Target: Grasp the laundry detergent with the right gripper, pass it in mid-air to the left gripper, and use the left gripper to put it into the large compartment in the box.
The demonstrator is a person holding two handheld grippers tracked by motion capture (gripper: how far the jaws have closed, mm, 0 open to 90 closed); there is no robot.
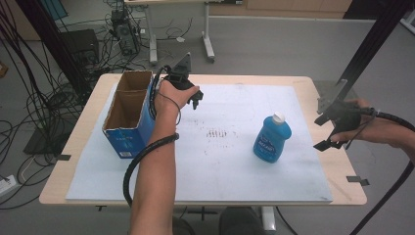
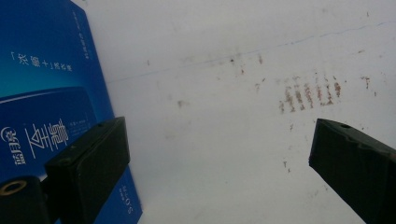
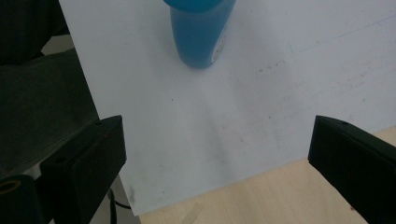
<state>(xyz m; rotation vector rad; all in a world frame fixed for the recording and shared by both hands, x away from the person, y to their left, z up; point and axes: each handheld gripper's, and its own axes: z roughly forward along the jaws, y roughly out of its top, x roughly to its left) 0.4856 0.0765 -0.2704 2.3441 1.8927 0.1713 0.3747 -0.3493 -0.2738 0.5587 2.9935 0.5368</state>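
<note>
A blue bottle (image 1: 272, 138) with a white cap stands upright on the white board, right of centre. Its lower body appears at the top of the right gripper view (image 3: 201, 32). An open-topped blue cardboard box (image 1: 128, 113) stands at the board's left side, and its printed side fills the left of the left gripper view (image 2: 42, 93). My left gripper (image 1: 193, 98) hovers just right of the box's far end, open (image 2: 217, 140), with bare board between its jaws. My right gripper (image 1: 323, 132) is over the table's right edge, open (image 3: 217, 140), pointing toward the bottle with a gap between them.
The white board (image 1: 220, 166) covers most of the wooden table (image 1: 350, 166). Brownish marks (image 1: 219, 133) stain the board's middle. A black frame post (image 1: 372, 44) rises behind the right gripper. Cables and desk legs crowd the floor beyond the table.
</note>
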